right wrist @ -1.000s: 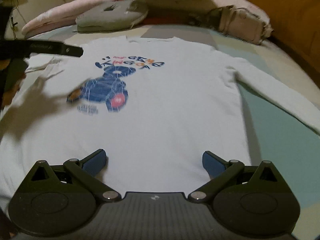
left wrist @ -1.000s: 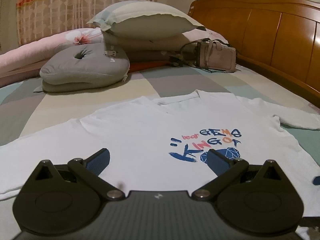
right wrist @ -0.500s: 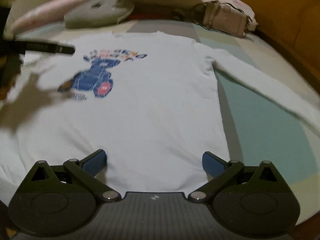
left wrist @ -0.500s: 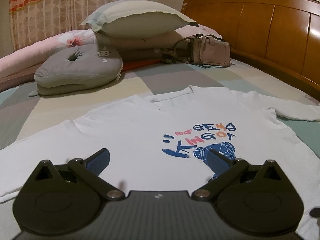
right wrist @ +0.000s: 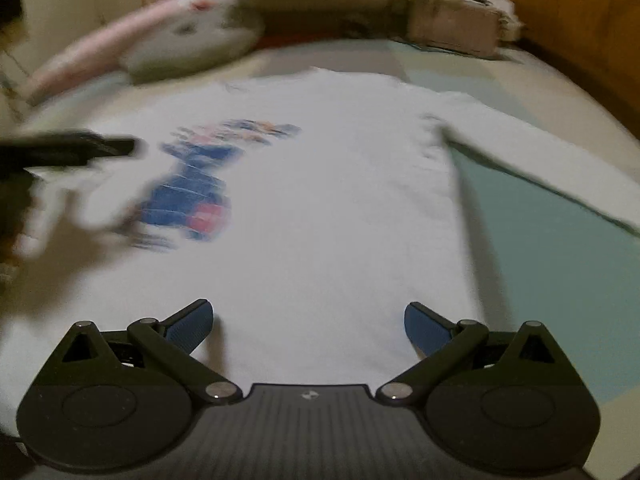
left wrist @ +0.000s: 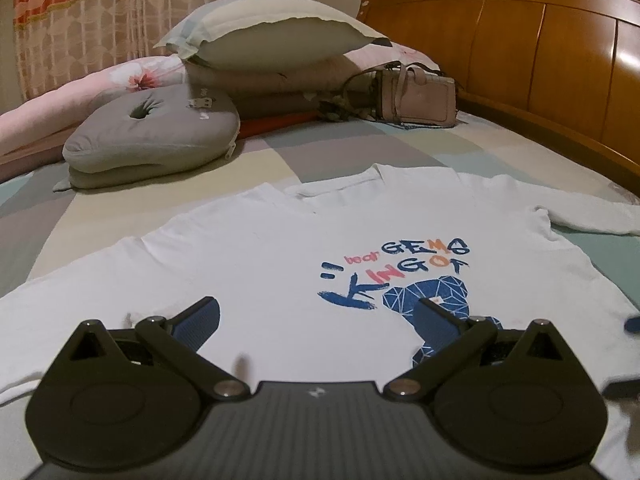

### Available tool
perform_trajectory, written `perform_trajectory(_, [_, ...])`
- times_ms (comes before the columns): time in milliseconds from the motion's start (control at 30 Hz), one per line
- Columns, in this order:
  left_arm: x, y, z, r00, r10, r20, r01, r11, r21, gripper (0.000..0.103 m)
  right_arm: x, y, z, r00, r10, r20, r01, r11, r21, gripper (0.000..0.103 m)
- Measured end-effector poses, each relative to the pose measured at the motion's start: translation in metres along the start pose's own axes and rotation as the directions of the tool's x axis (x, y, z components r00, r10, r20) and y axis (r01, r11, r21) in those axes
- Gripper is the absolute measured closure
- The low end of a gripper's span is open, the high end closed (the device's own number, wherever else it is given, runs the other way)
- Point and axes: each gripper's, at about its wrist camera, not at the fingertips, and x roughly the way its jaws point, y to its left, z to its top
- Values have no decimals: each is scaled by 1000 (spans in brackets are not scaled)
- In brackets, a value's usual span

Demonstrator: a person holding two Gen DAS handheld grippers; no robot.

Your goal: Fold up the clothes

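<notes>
Here, both grippers (left wrist: pixel 316 316) (right wrist: pixel 308 322) wide-fingered, low over the flat white shirt (left wrist: pixel 280 264)

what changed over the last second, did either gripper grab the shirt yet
No grab yet. The left gripper has drifted left and back over the white long-sleeve shirt, so more of the blue bear print shows. The right gripper has pulled back toward the hem and is moving, its view blurred. Both stay open and empty; the shirt stays flat, and the pillows and handbag are unmoved.
</notes>
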Motion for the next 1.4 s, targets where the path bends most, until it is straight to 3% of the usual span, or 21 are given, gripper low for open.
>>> perform_trajectory(67, [-1,-1,0,1000,-4,2,4,1000,2,1,0,-7,8,999,-46,18,45,999,26,0])
perform_trajectory(133, [-1,0,1,1000,-9,7,9,1000,-2,1,-1,-11,21,998,-16,55,13,998,57,0])
perform_trajectory(233, [-1,2,0,1000,-16,7,16,1000,-11,1,9,-3,46,995,25,95,-26,1000,12,0])
perform_trajectory(367, [0,3,0,1000,-17,4,17,1000,-15,1,45,-2,70,996,68,52,-67,998,-20,0])
perform_trajectory(467, [0,6,1,1000,-22,-1,22,999,-26,1,66,-13,77,1000,-24,18,24,1000,-3,0])
perform_trajectory(533, [0,7,1,1000,-21,1,21,999,-33,1,58,-12,81,995,-93,24,93,996,15,0])
perform_trajectory(600, [-1,9,2,1000,-21,5,21,999,-39,1,39,0,77,996,-80,51,81,997,-19,0])
perform_trajectory(700, [-3,10,3,1000,-21,11,21,999,-44,1,7,26,62,996,59,64,-51,991,-123,0])
perform_trajectory(800, [-4,9,4,1000,-21,13,21,999,-44,1,-9,54,39,979,205,-3,-202,962,-181,0])
perform_trajectory(867, [-4,9,4,1000,-28,8,28,999,-37,1,-12,70,20,966,251,-65,-259,947,-192,0])
perform_trajectory(933, [-5,8,4,999,-36,6,36,999,-28,1,-11,79,1,965,232,-120,-254,943,-215,0])
perform_trajectory(1033, [-8,6,5,999,-45,10,45,999,-20,1,-24,100,-15,983,154,-100,-179,925,-335,0])
perform_trajectory(1233, [-11,5,6,998,-54,22,54,998,-18,1,-25,142,-11,971,231,-66,-238,885,-401,0])
perform_trajectory(1400, [-9,2,6,999,-40,21,40,999,-2,1,-22,150,-23,967,241,-82,-254,891,-376,0])
